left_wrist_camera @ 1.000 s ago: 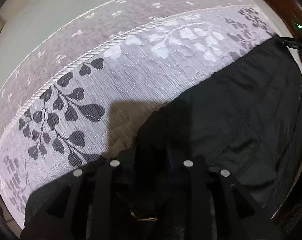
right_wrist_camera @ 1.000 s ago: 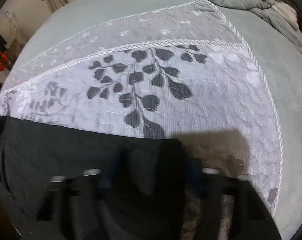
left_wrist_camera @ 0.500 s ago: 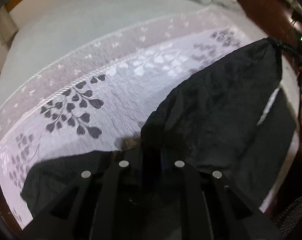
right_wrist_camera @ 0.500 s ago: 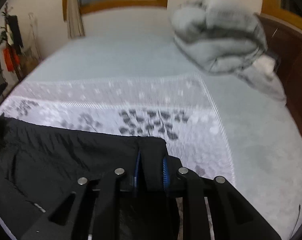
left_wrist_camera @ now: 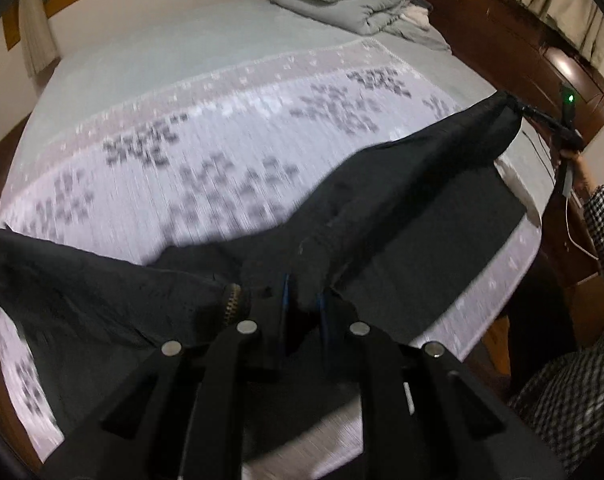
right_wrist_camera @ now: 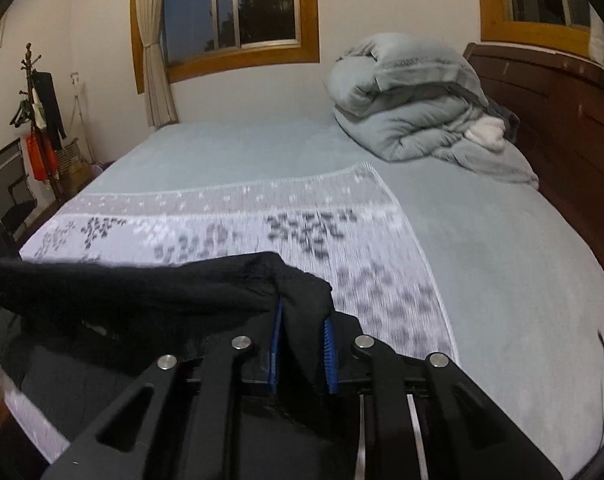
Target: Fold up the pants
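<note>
A bedroom bed (right_wrist_camera: 501, 248) with a leaf-patterned quilt (left_wrist_camera: 222, 152) is filling both views, a grey duvet (right_wrist_camera: 405, 104) sitting folded at upper right.

I am holding the black pants (left_wrist_camera: 381, 208) up over the quilt: my left hand-held gripper (left_wrist_camera: 303, 300) is clamping one bunched edge at lower centre, and my right hand-held gripper (right_wrist_camera: 302, 330), its jaws having just been closing, is pinching another (right_wrist_camera: 150, 292), the cloth stretching between them.
</note>
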